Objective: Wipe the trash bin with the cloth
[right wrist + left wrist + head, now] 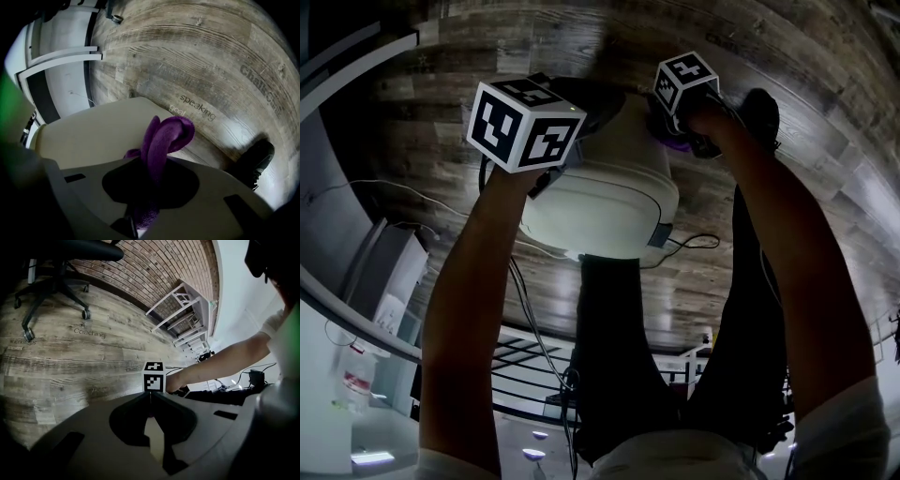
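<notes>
Loosely looped, the fuzzy purple cloth (161,140) lies against the cream trash bin (93,136).

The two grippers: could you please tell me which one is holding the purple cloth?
The right gripper: its jaws pinch the purple cloth above the white trash bin; the left gripper's jaws meet with no cloth between.

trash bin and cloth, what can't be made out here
- trash bin: head view, left side behind the marker cube and left arm; base unseen.
- cloth: right gripper view, lower end buried between the right gripper's jaws; contact with the bin unclear.
</notes>
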Demonstrator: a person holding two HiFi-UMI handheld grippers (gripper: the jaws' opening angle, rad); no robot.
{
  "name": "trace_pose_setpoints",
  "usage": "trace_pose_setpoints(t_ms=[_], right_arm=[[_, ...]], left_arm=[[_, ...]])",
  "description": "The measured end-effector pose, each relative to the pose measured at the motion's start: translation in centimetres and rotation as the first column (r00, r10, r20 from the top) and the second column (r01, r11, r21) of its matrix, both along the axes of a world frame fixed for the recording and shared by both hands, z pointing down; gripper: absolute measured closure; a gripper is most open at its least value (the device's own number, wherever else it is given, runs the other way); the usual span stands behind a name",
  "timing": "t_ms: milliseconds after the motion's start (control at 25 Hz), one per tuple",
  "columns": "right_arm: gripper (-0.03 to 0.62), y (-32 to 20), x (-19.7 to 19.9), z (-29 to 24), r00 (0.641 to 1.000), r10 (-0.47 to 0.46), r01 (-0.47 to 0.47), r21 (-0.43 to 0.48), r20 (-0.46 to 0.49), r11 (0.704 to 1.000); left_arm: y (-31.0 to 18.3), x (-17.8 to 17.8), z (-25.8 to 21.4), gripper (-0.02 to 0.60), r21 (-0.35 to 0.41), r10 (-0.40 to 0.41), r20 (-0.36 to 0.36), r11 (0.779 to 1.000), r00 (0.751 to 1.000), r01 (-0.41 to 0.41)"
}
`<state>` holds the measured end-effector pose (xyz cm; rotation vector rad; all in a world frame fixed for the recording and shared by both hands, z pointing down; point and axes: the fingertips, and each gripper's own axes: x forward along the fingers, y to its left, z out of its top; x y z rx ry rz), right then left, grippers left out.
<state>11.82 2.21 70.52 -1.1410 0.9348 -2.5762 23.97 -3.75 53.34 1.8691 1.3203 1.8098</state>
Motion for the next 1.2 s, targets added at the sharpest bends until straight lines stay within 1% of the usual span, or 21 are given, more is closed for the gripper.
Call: trace_pose_setpoints(t_ms=[80,200,280,360,480,720,920,1200], right_arm=[[0.519,1.6,-1.3,0.1,0.998,-0.057,0.057,-0.003,0.011,0.998],[0.517,4.4,-3.6,0.3,0.985,-0.168,0.168,-0.002,0.033,0.986],[0.517,6.4,-4.5,0.6,0.979,-0.200,0.200,-0.015,0.043,0.980],[0.517,8.1,-4.7,1.0,0.981,-0.187,0.189,-0.038,0.044,0.981],[0.517,9.8,-3.9,1.4,0.989,-0.141,0.143,-0.069,0.039,0.987],[0.518,10.4,-1.1,1.7,0.995,-0.102,0.102,-0.082,0.005,0.991],[0.517,8.7,1.1,1.9,0.995,-0.096,0.093,-0.080,-0.025,0.992],[0.517,2.9,3.7,1.8,0.991,-0.119,0.116,-0.045,-0.068,0.992]], left_arm=[[0.9,0.0,0.1,0.577,-0.007,0.009,0.004,1.000,1.000,-0.009],[2.2,0.0,0.5,0.577,-0.011,0.026,0.005,1.000,1.000,-0.026],[2.9,0.0,0.7,0.577,-0.014,0.035,0.009,0.999,0.999,-0.035],[3.4,0.0,0.9,0.577,-0.014,0.041,0.015,0.999,0.999,-0.040],[3.5,0.2,1.2,0.577,-0.006,0.045,0.016,0.999,0.999,-0.045],[2.5,0.7,1.8,0.577,0.016,0.048,0.009,0.999,0.999,-0.048],[0.6,1.1,2.1,0.577,0.034,0.038,0.005,0.999,0.999,-0.038],[-3.6,1.4,2.0,0.577,0.053,0.000,-0.011,0.999,1.000,0.001]])
